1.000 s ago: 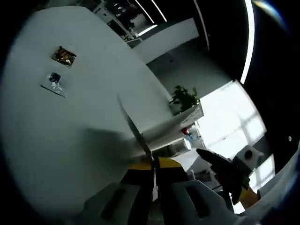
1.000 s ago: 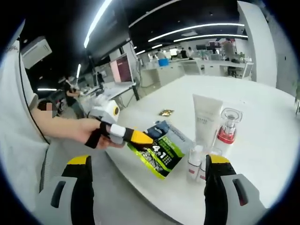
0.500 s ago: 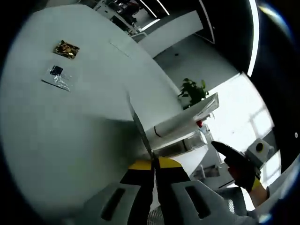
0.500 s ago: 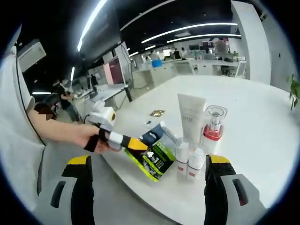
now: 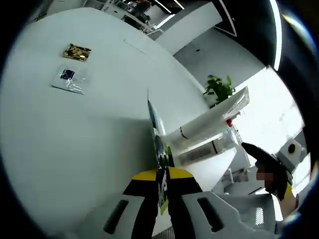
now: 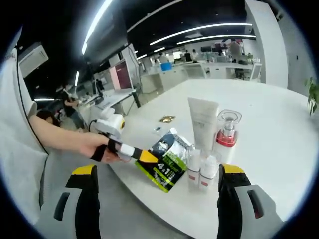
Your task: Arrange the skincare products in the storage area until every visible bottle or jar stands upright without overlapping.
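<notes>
Moved: over the past second the sachet pack (image 6: 167, 162) in the left gripper (image 6: 142, 157) has swung closer to the standing products; the right gripper view has drawn in on the group too
Left gripper: jaws pressed together on the pack's near edge; in the left gripper view the pack (image 5: 158, 149) shows edge-on, rising straight out from between the jaws
Right gripper: jaws spread wide and empty, framing the products from the table's (image 6: 279, 149) near edge
Products: white tube (image 6: 202, 122) upright; clear pump bottle with a red collar (image 6: 227, 132) just beside it; two small white bottles (image 6: 199, 172) in front, close to the table edge
Key relation: the pack lies to the left of the group, its long axis slanting from the left gripper toward the small bottles, its far end near or against them; contact cannot be told
Nearer tool: by judgement the left, already holding the pack, must stand it up clear of the bottles
Beyond: two flat packets (image 5: 74, 67) lie well apart on the table
</notes>
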A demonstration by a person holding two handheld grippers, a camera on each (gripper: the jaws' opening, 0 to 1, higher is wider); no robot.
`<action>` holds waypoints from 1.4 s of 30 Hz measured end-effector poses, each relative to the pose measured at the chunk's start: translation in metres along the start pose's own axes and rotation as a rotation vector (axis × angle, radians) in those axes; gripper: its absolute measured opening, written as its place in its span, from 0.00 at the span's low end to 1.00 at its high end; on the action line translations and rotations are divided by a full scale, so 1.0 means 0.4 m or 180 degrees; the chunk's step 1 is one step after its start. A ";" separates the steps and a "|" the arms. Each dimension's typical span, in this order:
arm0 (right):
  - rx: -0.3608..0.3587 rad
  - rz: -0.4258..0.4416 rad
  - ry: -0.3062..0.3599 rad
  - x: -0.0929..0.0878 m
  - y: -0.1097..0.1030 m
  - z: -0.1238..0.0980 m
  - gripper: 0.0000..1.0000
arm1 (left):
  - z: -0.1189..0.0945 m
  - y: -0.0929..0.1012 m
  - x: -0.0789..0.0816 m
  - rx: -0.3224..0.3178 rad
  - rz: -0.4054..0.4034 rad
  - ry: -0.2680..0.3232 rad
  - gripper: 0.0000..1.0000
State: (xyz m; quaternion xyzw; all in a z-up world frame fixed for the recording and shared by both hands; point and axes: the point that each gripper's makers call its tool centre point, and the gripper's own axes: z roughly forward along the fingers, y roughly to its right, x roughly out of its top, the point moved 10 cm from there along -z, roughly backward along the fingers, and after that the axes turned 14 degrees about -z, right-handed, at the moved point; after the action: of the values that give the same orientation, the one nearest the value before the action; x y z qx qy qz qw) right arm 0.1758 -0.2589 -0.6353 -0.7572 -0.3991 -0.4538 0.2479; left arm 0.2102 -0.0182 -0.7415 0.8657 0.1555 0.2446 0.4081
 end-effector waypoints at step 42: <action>-0.0011 0.0012 -0.0044 -0.006 0.001 0.001 0.99 | 0.016 -0.028 0.011 0.0909 0.1813 -0.0175 0.21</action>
State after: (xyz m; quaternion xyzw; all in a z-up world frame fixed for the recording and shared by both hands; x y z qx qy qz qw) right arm 0.1758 -0.2597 -0.6376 -0.7616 -0.3985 -0.4487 0.2447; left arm 0.2167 -0.0133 -0.7524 0.9293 -0.0714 0.3011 0.2016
